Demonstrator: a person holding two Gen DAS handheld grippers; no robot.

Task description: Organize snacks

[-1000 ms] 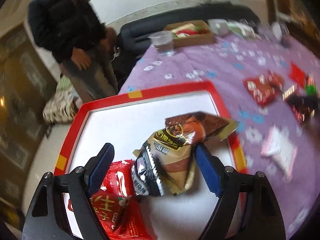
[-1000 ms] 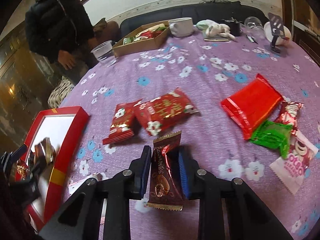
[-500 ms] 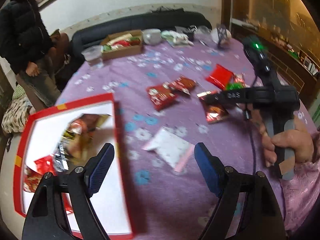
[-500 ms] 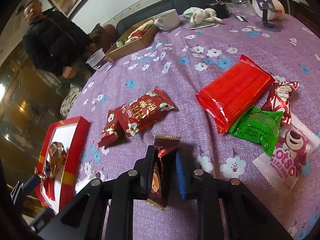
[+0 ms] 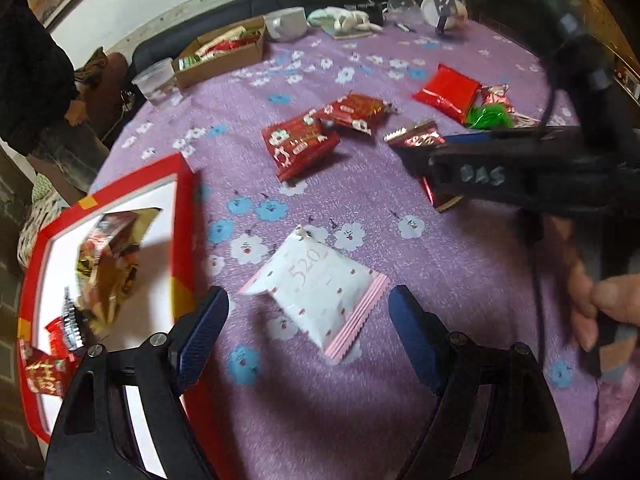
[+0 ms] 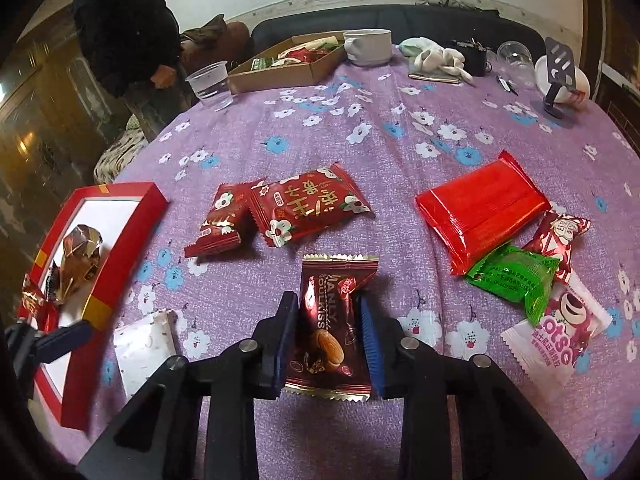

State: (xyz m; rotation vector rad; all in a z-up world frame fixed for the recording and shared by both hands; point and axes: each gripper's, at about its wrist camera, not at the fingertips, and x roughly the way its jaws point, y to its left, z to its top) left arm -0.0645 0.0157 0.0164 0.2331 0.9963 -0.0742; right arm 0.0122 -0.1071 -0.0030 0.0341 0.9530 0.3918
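Observation:
My left gripper [image 5: 308, 300] is open, its blue pads on either side of a white and pink packet [image 5: 316, 280] that lies flat on the purple cloth. Nothing is held. The red-rimmed tray [image 5: 184, 216] sits to its left and holds a gold-brown packet [image 5: 108, 256] and a red one [image 5: 44, 372]. My right gripper [image 6: 327, 302] has a dark red chocolate packet [image 6: 332, 344] between its pads. Its jaws are opening, but the pads still pinch the packet's middle. The white and pink packet [image 6: 144, 344] and the tray [image 6: 120, 248] lie to the right gripper's left.
Two red flowered packets [image 6: 292, 212] lie mid-table. A big red pack [image 6: 480, 212], a green packet [image 6: 516, 276] and pink ones [image 6: 560, 332] lie right. A cardboard box [image 6: 280, 68], a cup [image 6: 210, 84] and a bowl [image 6: 368, 46] stand at the back. A person [image 6: 124, 24] stands far left.
My left gripper swung right, from above the tray to over the white and pink packet, leaving the gold-brown packet in the tray. The right jaws widened and the chocolate packet spread flat.

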